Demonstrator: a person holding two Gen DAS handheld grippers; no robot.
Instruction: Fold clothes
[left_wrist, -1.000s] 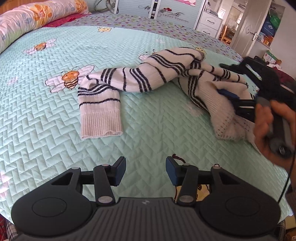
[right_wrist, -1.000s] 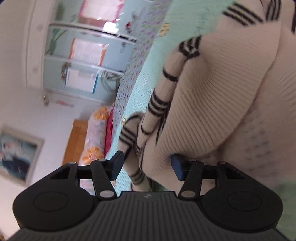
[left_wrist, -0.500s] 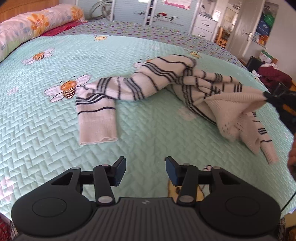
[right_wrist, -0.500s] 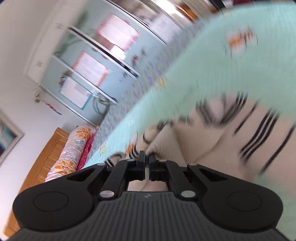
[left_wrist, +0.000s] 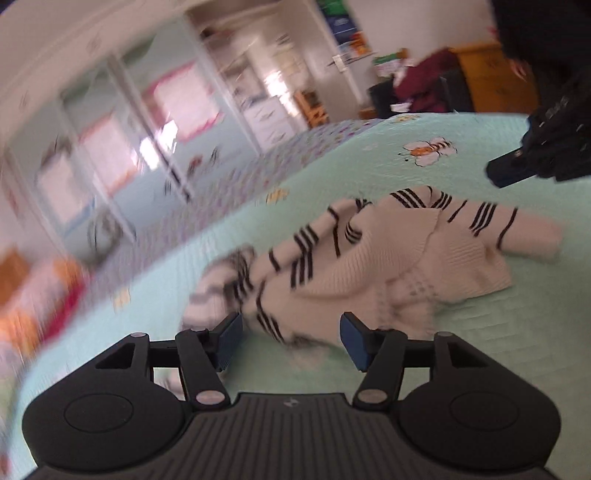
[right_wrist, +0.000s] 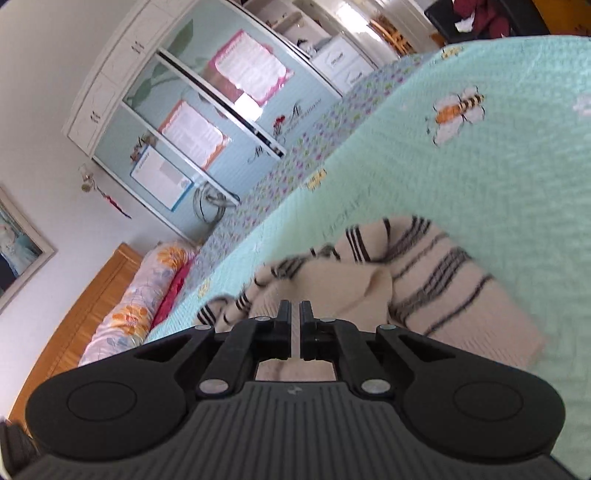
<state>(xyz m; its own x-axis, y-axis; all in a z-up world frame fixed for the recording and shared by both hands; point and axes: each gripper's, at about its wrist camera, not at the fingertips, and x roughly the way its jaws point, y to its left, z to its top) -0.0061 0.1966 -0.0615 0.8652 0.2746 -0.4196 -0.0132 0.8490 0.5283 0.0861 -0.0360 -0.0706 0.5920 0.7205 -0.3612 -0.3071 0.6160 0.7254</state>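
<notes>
Mint-green quilted bedspread (left_wrist: 498, 354) with bee prints carries a cream knit sweater with black stripes (left_wrist: 369, 266), crumpled mid-bed.
Sweater lies bunched, sleeves tangled, no flat folds visible; judged far from folded. Right gripper (right_wrist: 295, 314) pinches cream fabric, jaws nearly closed; left gripper (left_wrist: 290, 338) hovers near, jaws spread, empty.
</notes>
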